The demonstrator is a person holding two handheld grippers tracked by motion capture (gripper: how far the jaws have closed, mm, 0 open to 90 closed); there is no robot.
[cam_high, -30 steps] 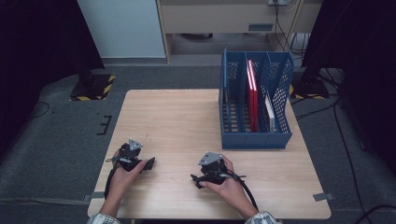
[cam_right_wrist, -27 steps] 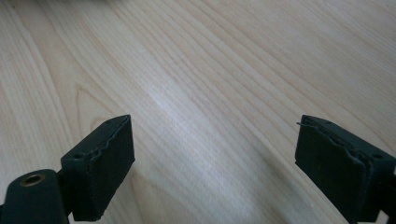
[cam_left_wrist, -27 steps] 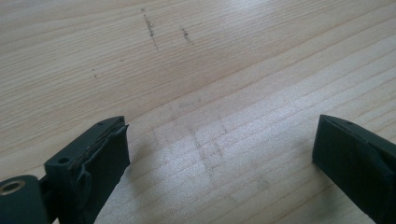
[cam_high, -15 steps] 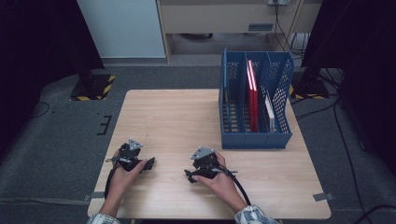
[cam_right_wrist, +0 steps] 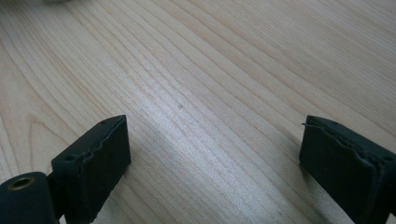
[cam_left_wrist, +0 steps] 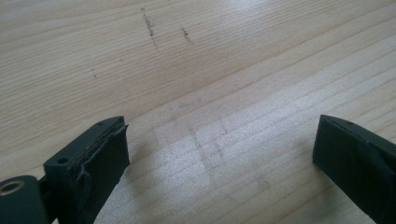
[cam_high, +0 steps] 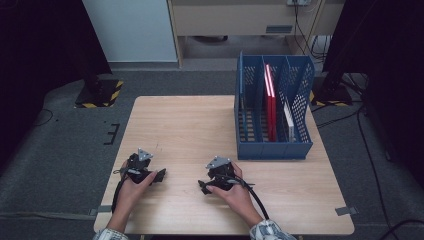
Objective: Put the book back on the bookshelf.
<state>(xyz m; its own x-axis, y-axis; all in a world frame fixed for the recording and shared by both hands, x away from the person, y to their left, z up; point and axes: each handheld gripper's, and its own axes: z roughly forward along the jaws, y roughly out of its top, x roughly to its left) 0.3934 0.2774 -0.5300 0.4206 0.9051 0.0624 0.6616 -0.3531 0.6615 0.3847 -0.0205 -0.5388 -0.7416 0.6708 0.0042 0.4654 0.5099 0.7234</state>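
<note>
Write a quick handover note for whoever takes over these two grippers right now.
Left hand-held gripper: jaws wide open, empty, low over bare wood near the table's front edge.
Right hand-held gripper: also open and empty, low over the table, right of the left one.
Things: the blue file rack stands on the table's right side, with a red folder upright in a middle slot and a white one to its right.
Done: nothing grasped.
Left: likely reaching to the rack; all handling remains.

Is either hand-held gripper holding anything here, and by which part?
Nothing is held. The left hand-held gripper and the right hand-held gripper are both open over bare table.
</note>
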